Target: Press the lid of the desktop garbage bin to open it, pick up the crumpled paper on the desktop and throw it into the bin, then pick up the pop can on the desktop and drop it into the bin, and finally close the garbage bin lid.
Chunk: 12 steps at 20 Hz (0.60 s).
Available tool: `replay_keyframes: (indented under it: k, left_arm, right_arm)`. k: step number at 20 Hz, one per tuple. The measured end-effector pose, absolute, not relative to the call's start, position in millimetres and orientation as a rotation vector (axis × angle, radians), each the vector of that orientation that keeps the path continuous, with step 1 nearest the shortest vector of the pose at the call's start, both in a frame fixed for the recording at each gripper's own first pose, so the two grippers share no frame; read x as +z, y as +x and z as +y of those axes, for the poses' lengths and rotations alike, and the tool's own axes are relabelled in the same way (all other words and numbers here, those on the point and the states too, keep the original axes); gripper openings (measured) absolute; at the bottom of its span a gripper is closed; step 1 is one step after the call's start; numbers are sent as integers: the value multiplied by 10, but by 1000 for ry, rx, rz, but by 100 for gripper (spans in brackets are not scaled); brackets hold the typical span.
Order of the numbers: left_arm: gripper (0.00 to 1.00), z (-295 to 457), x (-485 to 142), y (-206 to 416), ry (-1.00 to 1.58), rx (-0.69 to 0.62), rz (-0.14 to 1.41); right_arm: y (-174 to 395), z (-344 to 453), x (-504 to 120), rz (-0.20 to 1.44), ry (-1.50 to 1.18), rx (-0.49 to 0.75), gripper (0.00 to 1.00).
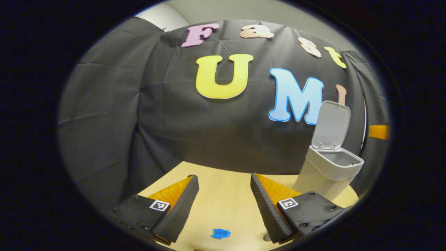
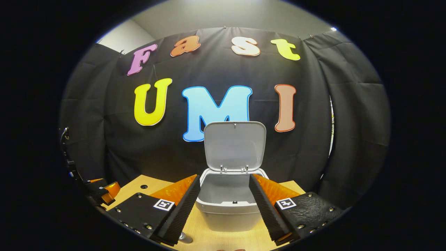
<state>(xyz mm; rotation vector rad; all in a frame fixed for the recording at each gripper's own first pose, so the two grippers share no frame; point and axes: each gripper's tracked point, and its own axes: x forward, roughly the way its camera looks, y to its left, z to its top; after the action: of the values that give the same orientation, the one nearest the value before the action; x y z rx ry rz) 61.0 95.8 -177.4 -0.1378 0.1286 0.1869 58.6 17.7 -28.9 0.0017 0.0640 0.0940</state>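
Right gripper view: right gripper [image 2: 224, 205] wide apart, empty, bin [image 2: 226, 205] with raised lid [image 2: 234, 144] just ahead.

Garbage bin [image 2: 228, 209] pale grey all over, lid [image 2: 234, 145] same grey inside. Desktop [image 1: 223, 198] light wood-tone, faint grain. Small bright blue scrap [image 1: 220, 233] on it. Booth wall black cloth. Gripper bodies carry black-and-white square markers.

A staged recording booth: black cloth wall [image 2: 313, 139] draped behind a small wooden table [image 1: 223, 202].
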Motion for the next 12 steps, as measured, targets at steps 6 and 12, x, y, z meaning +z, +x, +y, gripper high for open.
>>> replay_keyframes:
  k: [6,12]
  left_arm:
    - [96,1071,-2308,629,-151,193,190]
    - [94,1019,-2849,663,-162,152,287]
  right_arm:
    - [524,68,-377,99,-11,58,90]
    - [474,48,-515,141,-8,34,90]
